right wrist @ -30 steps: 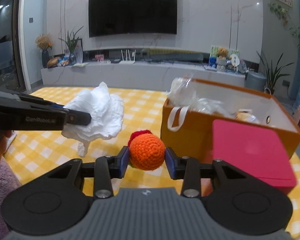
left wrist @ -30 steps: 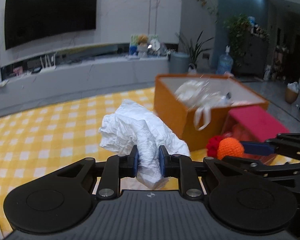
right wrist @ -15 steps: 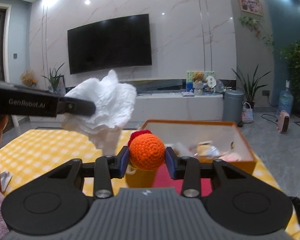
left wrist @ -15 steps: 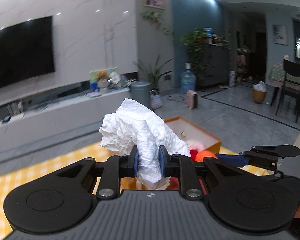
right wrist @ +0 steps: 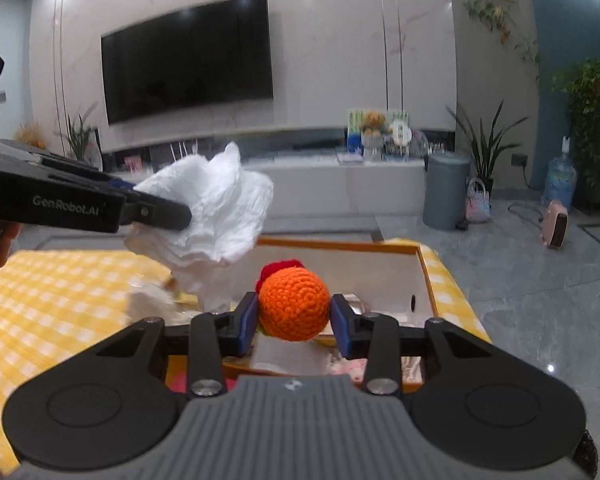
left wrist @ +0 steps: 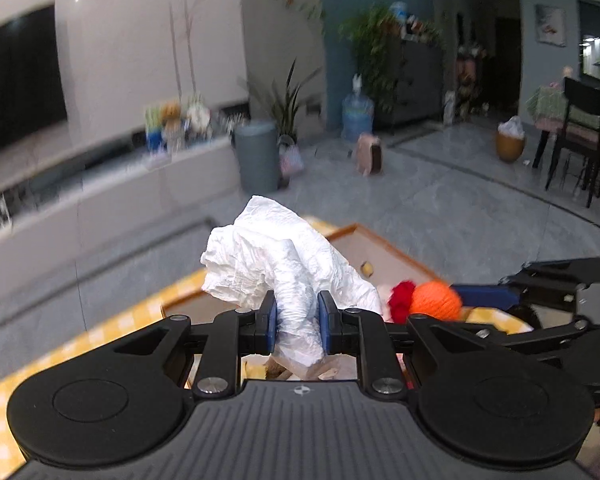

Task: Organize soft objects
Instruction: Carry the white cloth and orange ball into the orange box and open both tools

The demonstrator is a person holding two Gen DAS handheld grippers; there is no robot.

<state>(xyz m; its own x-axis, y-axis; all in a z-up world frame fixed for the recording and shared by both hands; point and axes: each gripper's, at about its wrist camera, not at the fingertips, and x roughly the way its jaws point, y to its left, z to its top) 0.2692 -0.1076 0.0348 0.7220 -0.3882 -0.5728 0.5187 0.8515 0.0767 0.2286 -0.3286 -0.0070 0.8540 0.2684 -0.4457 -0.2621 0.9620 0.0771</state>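
Observation:
My left gripper (left wrist: 297,326) is shut on a crumpled white tissue (left wrist: 276,264), held in the air over the open orange box (left wrist: 396,254). My right gripper (right wrist: 294,316) is shut on an orange crocheted ball (right wrist: 294,306) with a red tuft (right wrist: 276,269), also above the box (right wrist: 426,280). In the right wrist view the left gripper (right wrist: 156,208) reaches in from the left with the tissue (right wrist: 216,208). In the left wrist view the right gripper (left wrist: 480,296) comes from the right with the ball (left wrist: 436,300). Soft items lie inside the box, mostly hidden.
The box stands on a table with a yellow checked cloth (right wrist: 60,292). A pink lid (right wrist: 178,382) shows beside the box under my right gripper. Beyond the table are grey floor, a grey bin (right wrist: 444,190), a TV wall and plants.
Both grippers have risen and travelled toward the orange box, carrying the tissue and the ball. The box has gone from ahead of them to underneath. Both grips have held.

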